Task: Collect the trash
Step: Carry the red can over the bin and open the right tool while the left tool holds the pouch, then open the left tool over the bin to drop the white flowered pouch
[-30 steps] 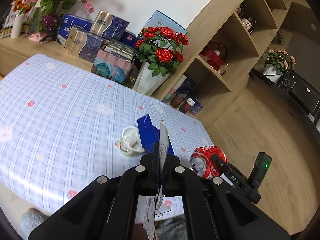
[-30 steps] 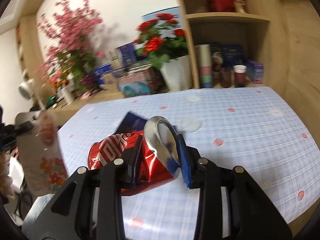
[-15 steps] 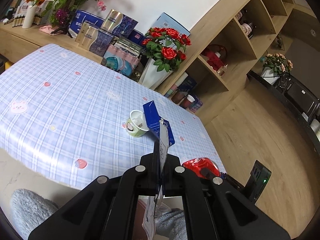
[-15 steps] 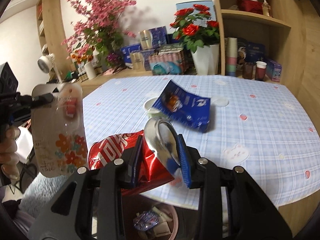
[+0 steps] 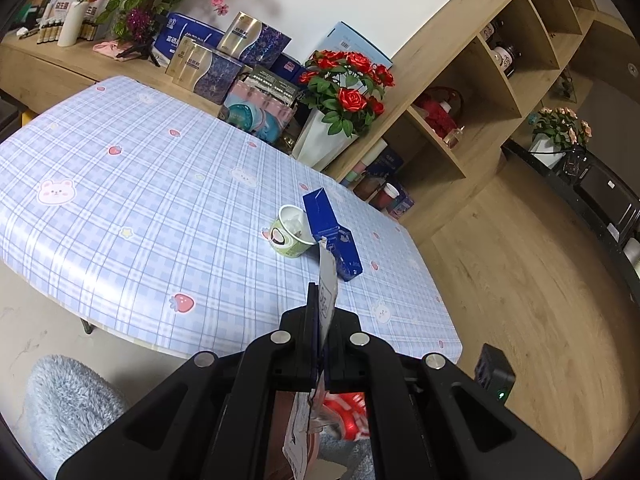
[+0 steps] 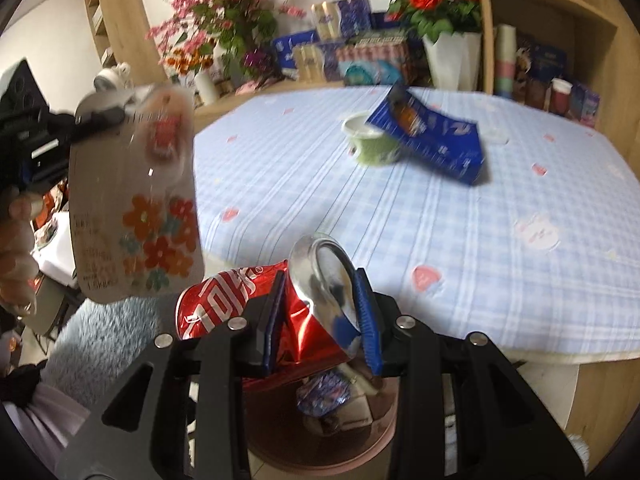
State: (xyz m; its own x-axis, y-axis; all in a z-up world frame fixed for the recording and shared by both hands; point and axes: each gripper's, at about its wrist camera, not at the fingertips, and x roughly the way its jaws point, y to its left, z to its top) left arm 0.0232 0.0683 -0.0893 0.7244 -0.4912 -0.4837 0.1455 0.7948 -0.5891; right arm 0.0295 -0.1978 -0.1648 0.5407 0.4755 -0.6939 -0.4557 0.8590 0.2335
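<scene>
My left gripper (image 5: 322, 308) is shut on a flat flowered pouch (image 5: 327, 280), seen edge-on; the right wrist view shows the pouch (image 6: 136, 204) hanging at the left. My right gripper (image 6: 320, 292) is shut on a crushed red can (image 6: 248, 300), held off the table's front edge above a round bin (image 6: 320, 432) holding trash. A sliver of the red can (image 5: 348, 416) shows below my left gripper. On the checked tablecloth (image 5: 140, 200) lie a green-white cup (image 5: 290, 232) and a blue carton (image 5: 332, 232) side by side, touching.
Boxes and flower vases (image 5: 332, 136) line the table's far side against the wall. Wooden shelves (image 5: 460, 120) stand at the right. A grey fluffy rug (image 5: 68, 404) lies on the floor at the left. Wooden floor (image 5: 520, 280) is on the right.
Both grippers have pulled back from the table and off its front edge with the pouch and can still held. The bin has come into the right wrist view below the can.
</scene>
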